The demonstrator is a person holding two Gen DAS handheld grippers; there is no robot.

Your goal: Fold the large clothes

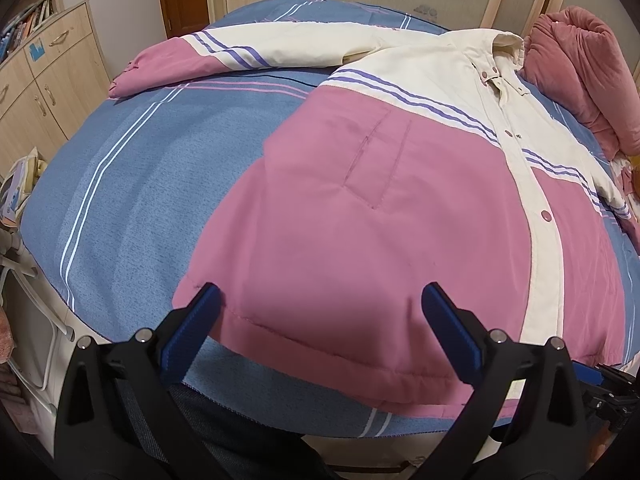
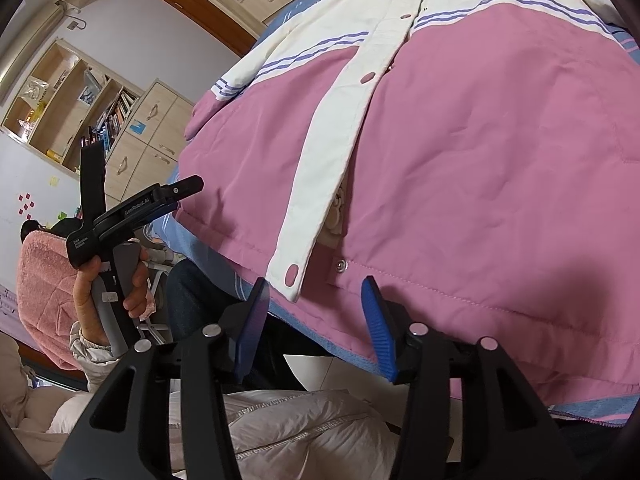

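A large padded jacket (image 1: 360, 220), pink below and cream above with purple stripes, lies buttoned and face up on the blue striped bed (image 1: 132, 184). One sleeve (image 1: 224, 56) stretches out to the far left. My left gripper (image 1: 322, 298) is open wide over the pink hem at the bed's near edge, its blue pads (image 1: 206, 304) clear of the fabric. My right gripper (image 2: 314, 282) is open at the hem, with the lower corner of the cream snap placket (image 2: 294, 276) between its pads, not pinched. In the right wrist view a hand (image 2: 136, 288) holds the left gripper (image 2: 144, 164), open, at the left.
A rolled pink quilt (image 1: 576, 72) lies at the bed's far right, beside the jacket's collar. Wooden cabinets (image 1: 52, 80) and a bookshelf (image 2: 116, 116) line the left wall. A white padded garment (image 2: 300, 432) and dark trouser legs (image 2: 200, 300) are below the bed's edge.
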